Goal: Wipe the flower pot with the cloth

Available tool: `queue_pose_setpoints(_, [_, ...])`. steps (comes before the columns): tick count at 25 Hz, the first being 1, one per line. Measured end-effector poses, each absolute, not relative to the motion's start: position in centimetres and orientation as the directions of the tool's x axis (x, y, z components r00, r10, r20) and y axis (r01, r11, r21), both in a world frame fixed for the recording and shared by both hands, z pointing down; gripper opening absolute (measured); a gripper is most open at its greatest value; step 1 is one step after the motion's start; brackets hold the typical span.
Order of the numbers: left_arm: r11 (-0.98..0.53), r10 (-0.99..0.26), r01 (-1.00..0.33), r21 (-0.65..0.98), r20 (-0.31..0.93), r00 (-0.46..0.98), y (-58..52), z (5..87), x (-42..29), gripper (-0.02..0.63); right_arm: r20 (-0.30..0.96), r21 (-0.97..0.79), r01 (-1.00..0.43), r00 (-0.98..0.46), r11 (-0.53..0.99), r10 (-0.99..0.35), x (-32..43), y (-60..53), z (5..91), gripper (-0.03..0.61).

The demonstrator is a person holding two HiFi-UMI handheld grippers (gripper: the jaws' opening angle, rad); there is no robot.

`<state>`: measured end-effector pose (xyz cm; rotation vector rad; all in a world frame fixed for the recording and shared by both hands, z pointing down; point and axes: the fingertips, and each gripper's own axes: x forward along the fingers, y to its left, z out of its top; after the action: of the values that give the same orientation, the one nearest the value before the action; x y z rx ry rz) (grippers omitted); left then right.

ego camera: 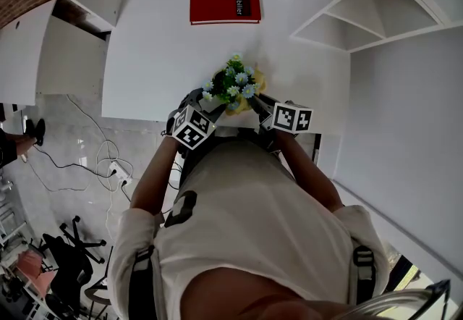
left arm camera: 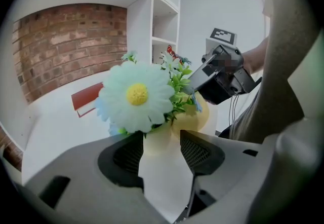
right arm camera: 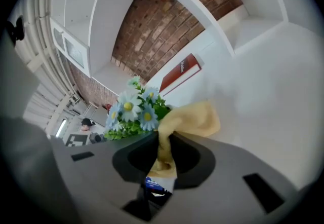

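A bunch of white and blue daisies hides most of the flower pot at the table's near edge. In the left gripper view the white pot fills the gap between my left gripper's pads, which rest against its sides, with a big daisy right above. My right gripper is shut on a yellow cloth, bunched up beside the flowers. From the left gripper view the cloth lies against the pot's far side, under the right gripper. Both grippers flank the pot.
A red book lies at the back of the white table. White shelves stand at the right and a brick wall behind. Cables and a chair are on the floor to the left.
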<state>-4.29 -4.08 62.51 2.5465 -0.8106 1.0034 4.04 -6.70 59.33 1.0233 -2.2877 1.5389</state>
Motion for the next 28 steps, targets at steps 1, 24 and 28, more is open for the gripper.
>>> queue_pose_setpoints(1, [-0.8,-0.396,-0.597,0.061,0.694,0.602,-4.1,62.5,-4.3,0.235,0.527,-0.732,-0.649,-0.734,0.21,-0.429,4.0,-6.7,60.0,0.075])
queue_pose_setpoints(24, [-0.883,-0.411,-0.448,-0.143,0.698,0.587,-6.5,61.8,-3.8,0.31,0.615,-0.727,-0.672,-0.729,0.143,-0.3,3.4,-4.0,65.9,0.078])
queue_pose_setpoints(28, [-0.878,-0.421,-0.455,-0.148,0.69,0.589,-6.4,62.2,-3.2,0.31,0.589,-0.719,-0.654,-0.752,0.234,-0.295,3.2,-4.3,63.8,0.078])
